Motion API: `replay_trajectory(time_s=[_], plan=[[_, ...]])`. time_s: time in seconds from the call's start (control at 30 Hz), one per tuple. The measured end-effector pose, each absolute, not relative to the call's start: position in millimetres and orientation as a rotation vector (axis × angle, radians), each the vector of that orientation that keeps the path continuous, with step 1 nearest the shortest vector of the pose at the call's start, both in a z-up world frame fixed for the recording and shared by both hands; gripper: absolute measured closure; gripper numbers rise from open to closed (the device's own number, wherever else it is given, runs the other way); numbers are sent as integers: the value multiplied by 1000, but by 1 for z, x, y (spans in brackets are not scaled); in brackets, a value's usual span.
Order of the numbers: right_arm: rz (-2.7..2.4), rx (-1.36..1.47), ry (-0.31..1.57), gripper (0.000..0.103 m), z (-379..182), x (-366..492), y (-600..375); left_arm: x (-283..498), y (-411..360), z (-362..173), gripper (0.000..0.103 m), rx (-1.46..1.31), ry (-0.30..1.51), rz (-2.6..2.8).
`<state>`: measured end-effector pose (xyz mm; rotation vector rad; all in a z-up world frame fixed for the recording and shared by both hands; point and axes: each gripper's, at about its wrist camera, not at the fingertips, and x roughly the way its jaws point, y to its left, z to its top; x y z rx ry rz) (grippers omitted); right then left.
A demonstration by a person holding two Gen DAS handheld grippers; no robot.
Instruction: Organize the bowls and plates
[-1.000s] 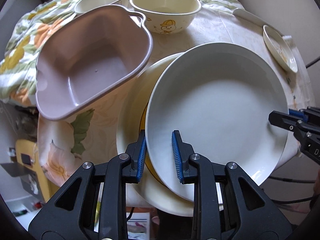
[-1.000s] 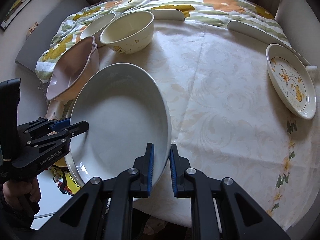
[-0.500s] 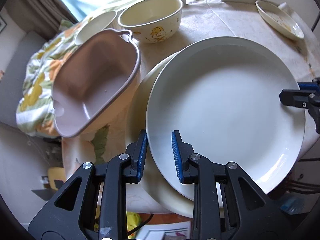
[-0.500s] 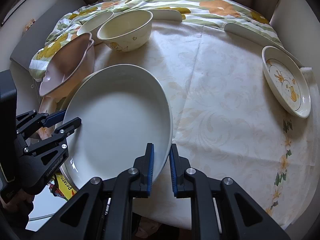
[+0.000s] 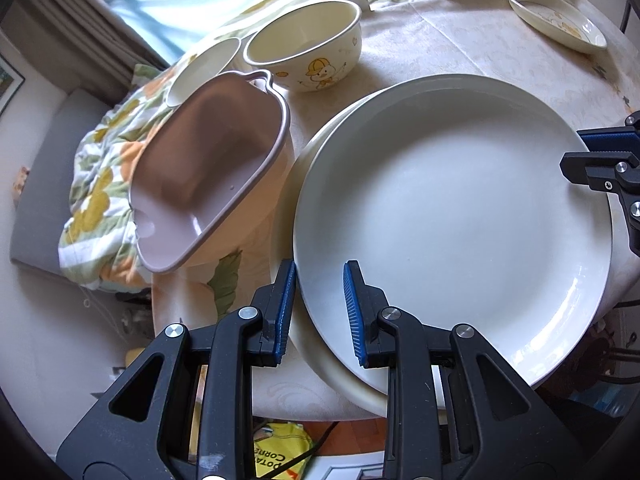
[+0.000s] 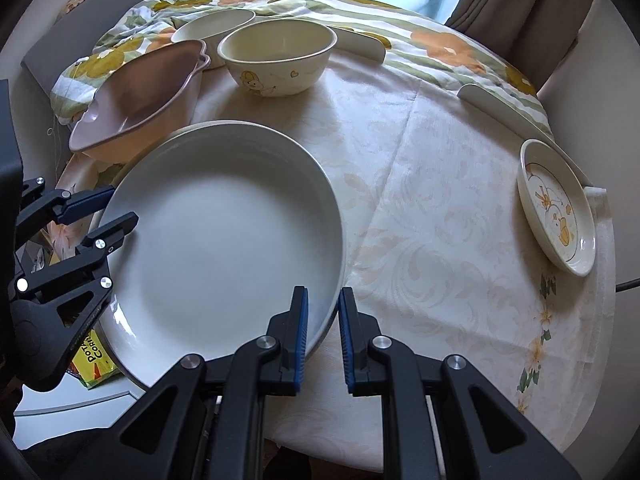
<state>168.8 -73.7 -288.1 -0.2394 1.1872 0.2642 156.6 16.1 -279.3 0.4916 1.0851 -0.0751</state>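
Observation:
Both grippers hold a large white plate (image 5: 452,216) by opposite sides of its rim. My left gripper (image 5: 318,276) is shut on the near rim in the left wrist view. My right gripper (image 6: 322,300) is shut on the rim at the other side (image 6: 224,240). Each gripper also shows in the other's view: the right gripper (image 5: 576,152) at the plate's right edge, the left gripper (image 6: 116,208) at its left edge. Under the white plate lies a cream plate (image 5: 288,208), mostly hidden. I cannot tell whether the two touch.
A pink bowl (image 5: 204,164) tilts at the table's left edge beside the plates. Behind it stand a cream duck-print bowl (image 5: 308,48) and a small bowl (image 5: 204,68). A small duck plate (image 6: 556,208) sits at the right edge. Bare tablecloth (image 6: 440,200) lies between.
Both grippers shifted a little across the table and rolled, carrying the white plate. It now covers more of the cream plate. Neither grip changed.

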Motion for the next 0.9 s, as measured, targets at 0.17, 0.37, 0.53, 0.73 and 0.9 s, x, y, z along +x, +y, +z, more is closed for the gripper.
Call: replay_trajectory(time_s=[0.17,0.37,0.53,0.73,0.9], plan=[[272,-243,1180,89,-288,168,-69,155,18,-278,81,489,1075,-63],[270,-228,1176,89,-289,168,-70,155,20,-277,81,470,1078,-68],[272,-203,1177,89,-288,169,-72,158,20,-275,81,449,1087,-66],[266,-112,1123,89,-268,166,-85,154,14,-245,28,440,1018,-53],[234,-23,1042,13,-240,156,-112,146,7,-196,4,384,903,-104]])
